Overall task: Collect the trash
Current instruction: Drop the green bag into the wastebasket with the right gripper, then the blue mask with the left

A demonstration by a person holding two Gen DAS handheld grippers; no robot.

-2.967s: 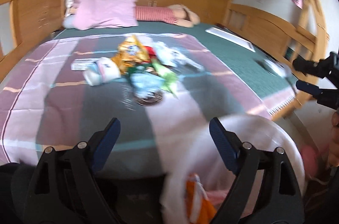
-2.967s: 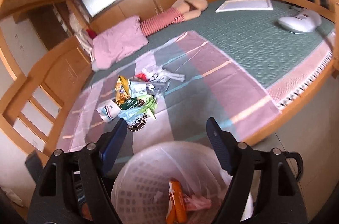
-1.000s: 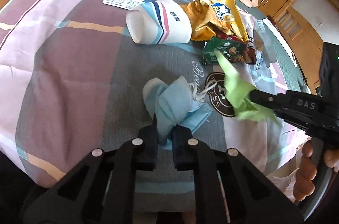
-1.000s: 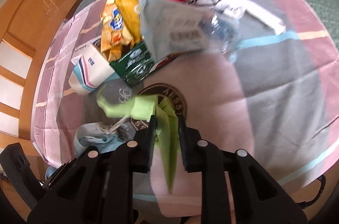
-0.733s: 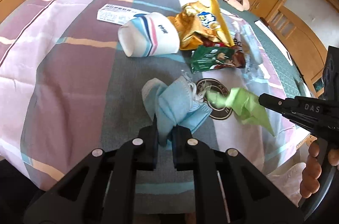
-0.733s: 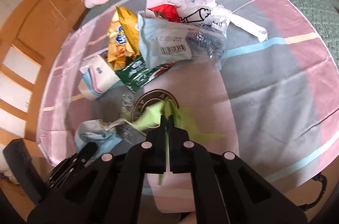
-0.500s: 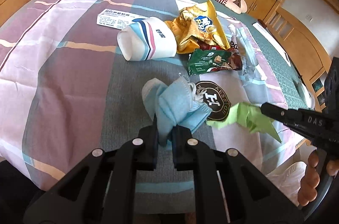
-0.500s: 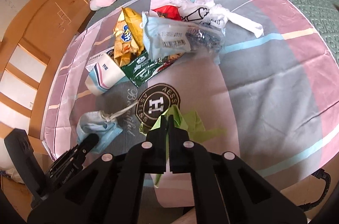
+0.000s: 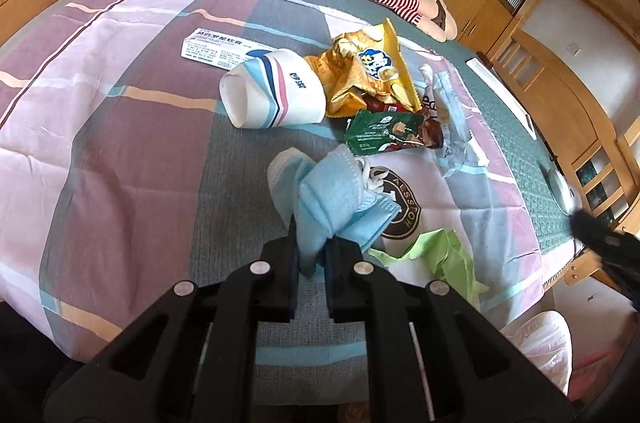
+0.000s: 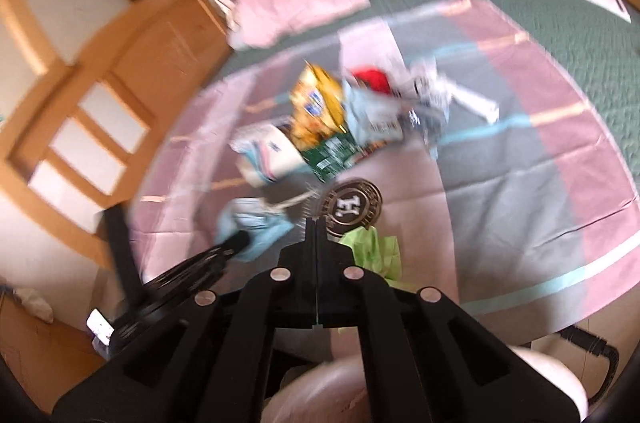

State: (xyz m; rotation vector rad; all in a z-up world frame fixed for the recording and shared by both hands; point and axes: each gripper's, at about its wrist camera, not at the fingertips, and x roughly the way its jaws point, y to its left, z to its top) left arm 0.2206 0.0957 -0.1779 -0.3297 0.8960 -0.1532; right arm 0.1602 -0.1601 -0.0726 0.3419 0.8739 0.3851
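**Green wrapper slipping from right gripper**

Since the earlier frame, the green wrapper (image 9: pixel 442 255) is lying dropped on the bed (image 9: pixel 120 159). Right gripper (image 10: pixel 317 223) is pressing together empty; left gripper (image 9: pixel 311 243) is pinching the blue mask (image 9: pixel 332 199). Carrying on to the bin (image 9: pixel 540 343) risks leaving the wrapper behind.

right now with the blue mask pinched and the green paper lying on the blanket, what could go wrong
1. The left tool grips the blue mask by one bunched fold, its white ear loops hanging loose. It may slip out or snag on the way to the bin.
2. The right tool is shut on nothing, and the green paper lies loose near the bed's edge. It could get left behind or slide off.
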